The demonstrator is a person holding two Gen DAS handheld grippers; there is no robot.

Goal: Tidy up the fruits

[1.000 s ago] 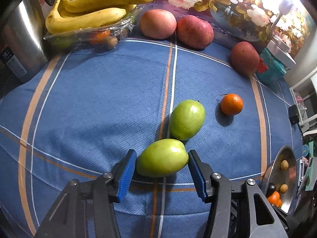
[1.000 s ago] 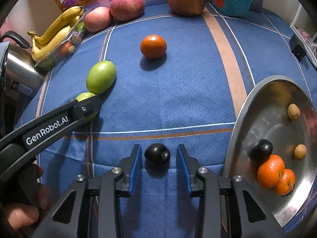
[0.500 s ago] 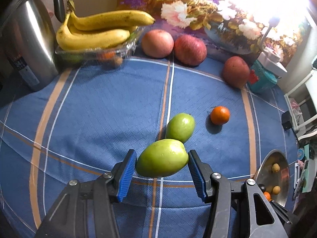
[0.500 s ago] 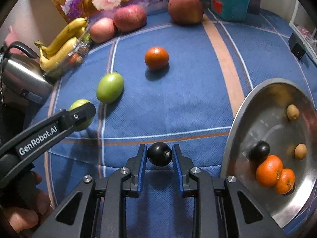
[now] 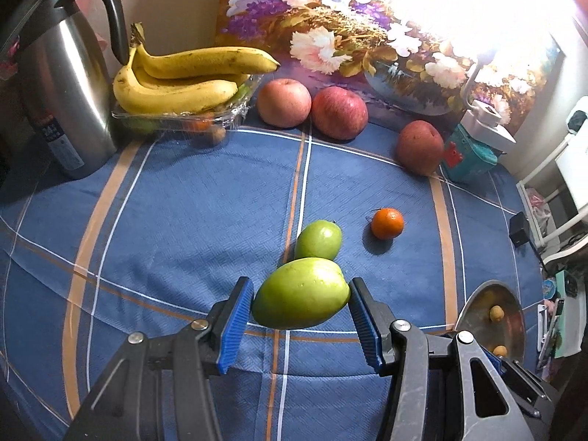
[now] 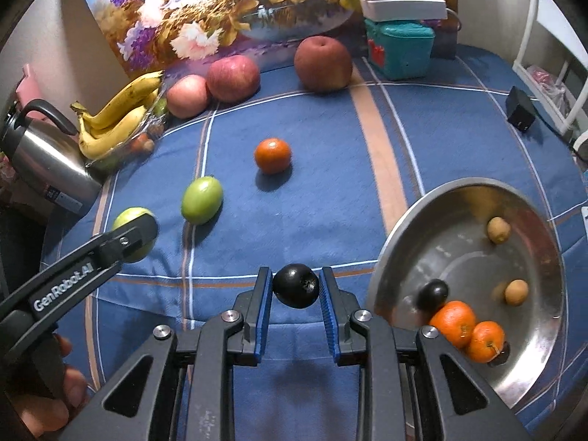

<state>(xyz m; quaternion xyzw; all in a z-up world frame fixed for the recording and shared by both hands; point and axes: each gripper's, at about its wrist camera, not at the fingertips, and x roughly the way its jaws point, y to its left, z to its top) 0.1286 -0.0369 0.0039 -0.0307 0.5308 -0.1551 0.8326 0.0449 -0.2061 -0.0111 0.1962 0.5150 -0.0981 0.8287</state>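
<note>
My left gripper [image 5: 300, 315] is shut on a large green fruit [image 5: 300, 293] and holds it above the blue cloth; it also shows in the right wrist view [image 6: 130, 220]. A second green fruit [image 5: 318, 239] [image 6: 202, 200] lies on the cloth just beyond, with a mandarin [image 5: 387, 223] [image 6: 272, 155] to its right. My right gripper [image 6: 296, 286] is shut on a small black fruit [image 6: 296, 285], lifted off the cloth, left of a steel bowl [image 6: 397, 228] holding two mandarins, a black fruit and two small brown fruits.
Three red apples [image 5: 283, 102] [image 5: 339, 112] [image 5: 419, 147] stand along the back by a flower painting. Bananas [image 5: 176, 81] lie on a clear tray at the back left, next to a steel kettle [image 5: 62, 84]. A teal box [image 5: 470, 154] stands at the back right.
Both grippers rose from the cloth. The left one lifted the green fruit. The right one closed on the black fruit and lifted it.
</note>
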